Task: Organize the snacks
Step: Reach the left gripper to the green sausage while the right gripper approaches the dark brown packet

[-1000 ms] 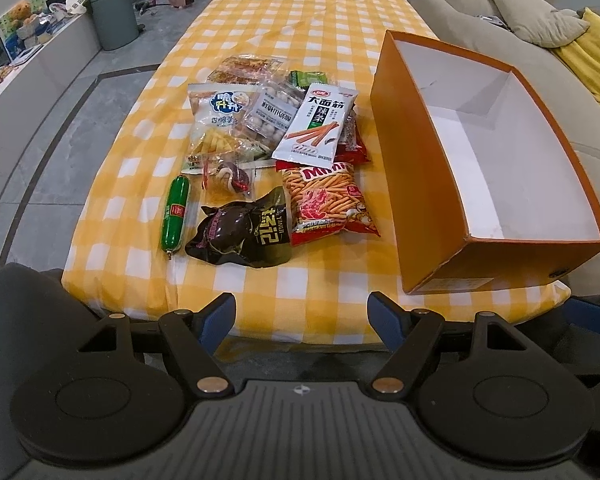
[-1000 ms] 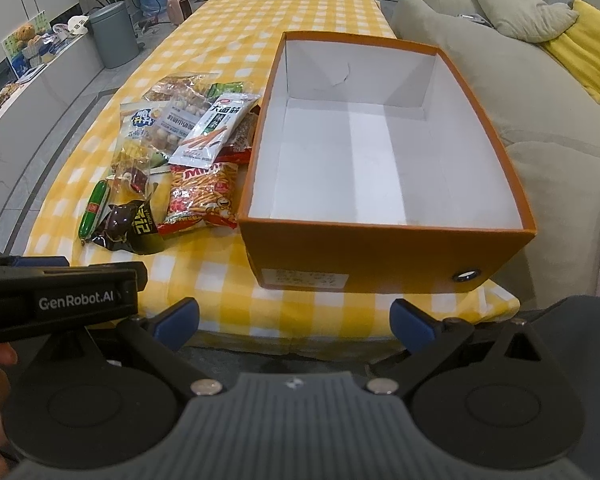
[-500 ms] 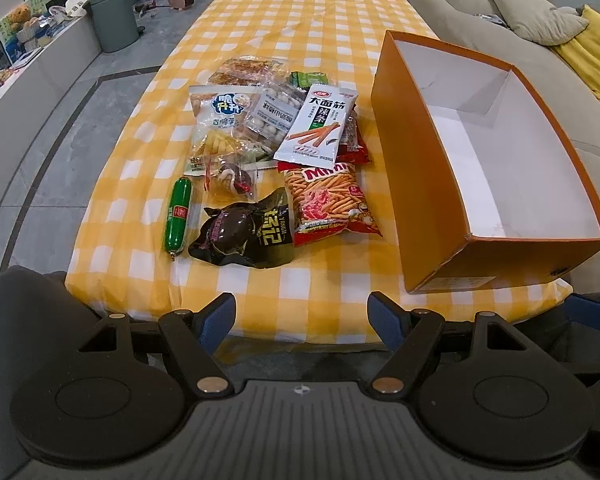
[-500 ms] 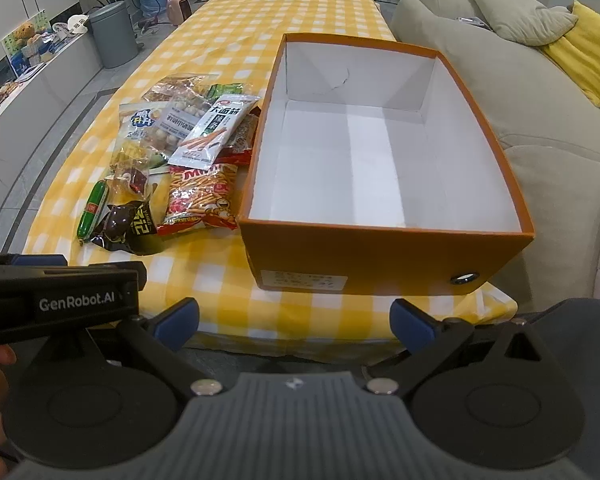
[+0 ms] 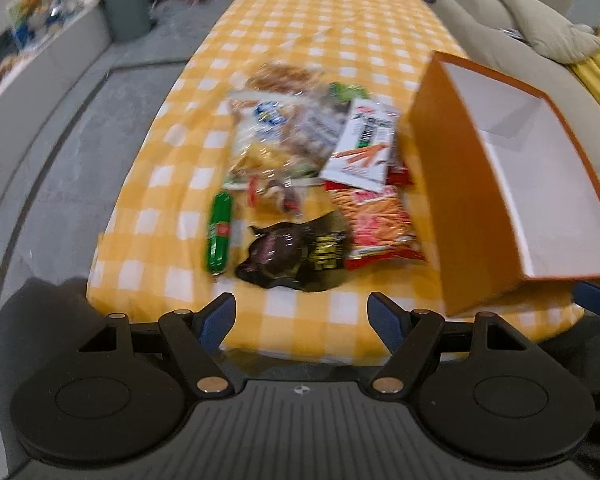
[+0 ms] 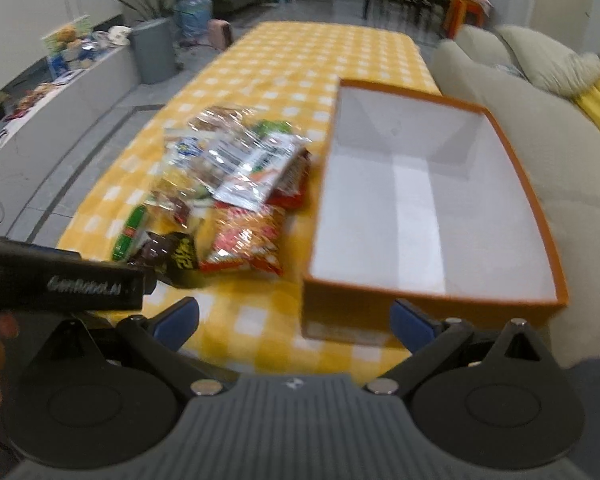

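Nearing the heap of crinkly plastic snack packets (image 5: 312, 176) lying beside the empty orange cardboard box (image 6: 432, 204), both grippers, left gripper (image 5: 302, 318) and right gripper (image 6: 296, 318), had advanced, jaws wide, holding nothing; sorting was unstarted.

Left gripper (image 5: 302, 314) spread wide and empty, snack pile (image 5: 312, 184) on checked tablecloth (image 5: 300, 40), orange box (image 5: 512, 184) beside

snack pile (image 5: 312, 176) blurred, labels unreadable, sofa (image 6: 560, 160) cut off
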